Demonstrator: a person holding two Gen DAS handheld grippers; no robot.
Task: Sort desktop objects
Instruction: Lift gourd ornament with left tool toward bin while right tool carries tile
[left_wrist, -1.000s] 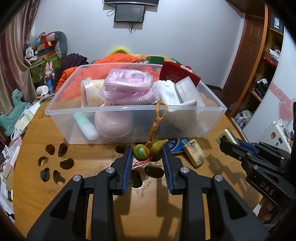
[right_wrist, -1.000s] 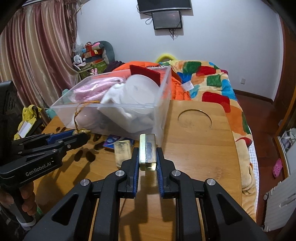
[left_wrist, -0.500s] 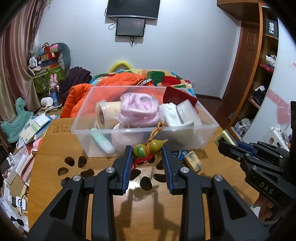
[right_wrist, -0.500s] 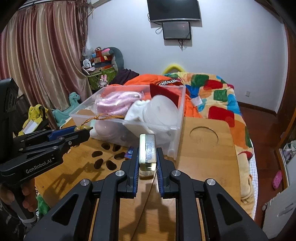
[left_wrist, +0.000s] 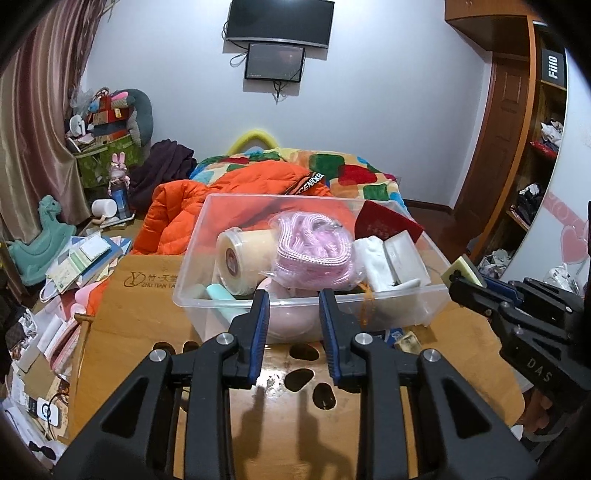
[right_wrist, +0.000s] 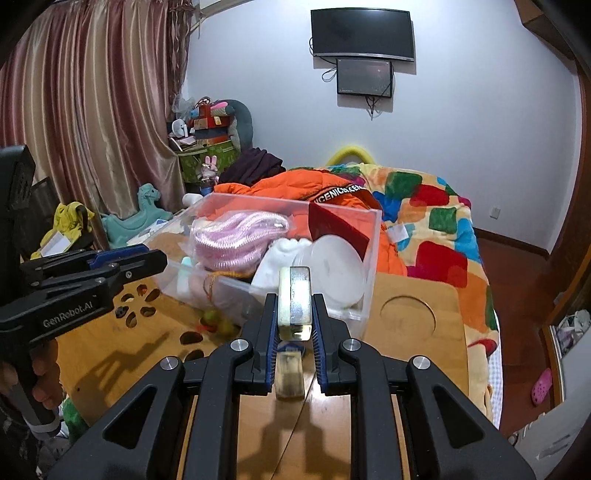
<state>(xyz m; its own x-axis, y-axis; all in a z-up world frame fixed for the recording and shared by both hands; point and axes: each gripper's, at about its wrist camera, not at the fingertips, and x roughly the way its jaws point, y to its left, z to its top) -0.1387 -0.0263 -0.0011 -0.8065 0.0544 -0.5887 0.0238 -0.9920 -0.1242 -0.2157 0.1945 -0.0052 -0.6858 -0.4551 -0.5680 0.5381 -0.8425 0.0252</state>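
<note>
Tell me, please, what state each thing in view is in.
Left claw: empty, jaws closing.
Right claw: shut on the yellow block.
Clear bin: lidless, piled full.
Gourd charm: cord draped over the bin's rim.
Tape roll: lying on its side.
Wall screens: dark.
</note>
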